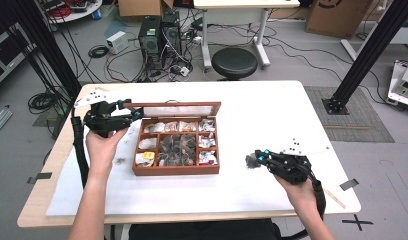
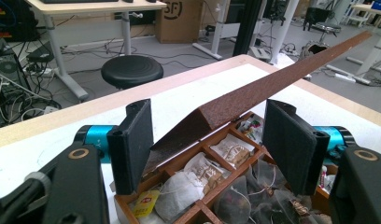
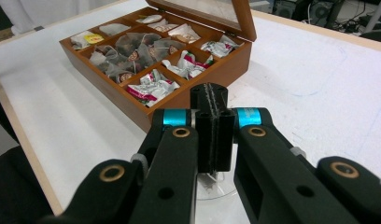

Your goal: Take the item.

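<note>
The white table (image 1: 272, 125) carries all the work items. On its left half sits the wooden tea box (image 1: 176, 170), with the hinged lid (image 1: 173, 106) raised at the far side. The lid's glass pane faces me. The box is divided into compartments. The left and right columns hold wrapped tea packets (image 1: 207, 156). The middle compartments hold dark pyramid tea bags (image 1: 178, 148).

My left gripper (image 1: 123, 116) is positioned at the far left corner of the box, level with the lid. In the left gripper view, the lid edge (image 2: 254, 95) runs between my two black jaws as a long brown strip rising to the far right. The jaws stand partly open, one on each side of the lid corner. Neither pad is seen pressing on the wood. The open compartments lie directly below the jaws in that view.

My right gripper (image 1: 257, 159) rests low over the table, well to the right of the box, near its front right corner. Its jaws are fully closed, pad against pad, as the right gripper view confirms (image 3: 212, 128). A small dark tea bag (image 1: 250, 161) lies at the jaw tips on the table. In the right gripper view, a clear, filmy piece (image 3: 216, 186) shows just beneath the closed jaws. Whether the jaws pinch it I cannot tell.
</note>
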`<state>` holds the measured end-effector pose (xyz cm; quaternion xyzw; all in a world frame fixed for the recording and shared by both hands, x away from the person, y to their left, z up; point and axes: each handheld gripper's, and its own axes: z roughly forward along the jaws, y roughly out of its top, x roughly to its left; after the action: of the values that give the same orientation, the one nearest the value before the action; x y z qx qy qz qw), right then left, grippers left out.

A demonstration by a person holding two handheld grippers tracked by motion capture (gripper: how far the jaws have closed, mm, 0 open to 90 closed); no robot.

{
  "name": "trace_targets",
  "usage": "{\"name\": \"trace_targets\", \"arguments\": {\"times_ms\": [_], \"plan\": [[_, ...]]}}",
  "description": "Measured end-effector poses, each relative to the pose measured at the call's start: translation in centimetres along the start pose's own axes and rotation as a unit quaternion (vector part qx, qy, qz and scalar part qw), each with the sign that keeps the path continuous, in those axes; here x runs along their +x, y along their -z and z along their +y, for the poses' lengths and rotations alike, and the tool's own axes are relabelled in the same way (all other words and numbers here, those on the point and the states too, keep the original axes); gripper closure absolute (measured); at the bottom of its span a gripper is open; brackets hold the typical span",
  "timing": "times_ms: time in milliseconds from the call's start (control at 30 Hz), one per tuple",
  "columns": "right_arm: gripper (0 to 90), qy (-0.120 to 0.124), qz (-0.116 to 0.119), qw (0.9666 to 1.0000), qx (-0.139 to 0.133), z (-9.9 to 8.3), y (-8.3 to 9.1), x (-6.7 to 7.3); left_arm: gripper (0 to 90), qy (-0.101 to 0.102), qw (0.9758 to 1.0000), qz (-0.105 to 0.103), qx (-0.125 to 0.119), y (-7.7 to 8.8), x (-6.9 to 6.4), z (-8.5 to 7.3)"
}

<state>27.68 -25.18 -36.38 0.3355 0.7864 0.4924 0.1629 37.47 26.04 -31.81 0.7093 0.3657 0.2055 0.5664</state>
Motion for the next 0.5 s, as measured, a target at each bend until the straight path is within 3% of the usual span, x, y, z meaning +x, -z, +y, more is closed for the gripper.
{"name": "trace_targets", "arguments": {"times_ms": [133, 500], "plan": [[88.7, 0.0, -0.001, 1.0, -0.002, -0.05, 0.01, -0.07, 34.1, -0.001, 1.0, 0.0, 0.001, 0.01, 0.0, 0.01], [74.6, -0.003, -0.009, 0.9999, -0.014, 0.61, 0.01, -0.33, 33.9, -0.001, 1.0, 0.001, 0.002, 0.11, -0.15, -0.12]]}}
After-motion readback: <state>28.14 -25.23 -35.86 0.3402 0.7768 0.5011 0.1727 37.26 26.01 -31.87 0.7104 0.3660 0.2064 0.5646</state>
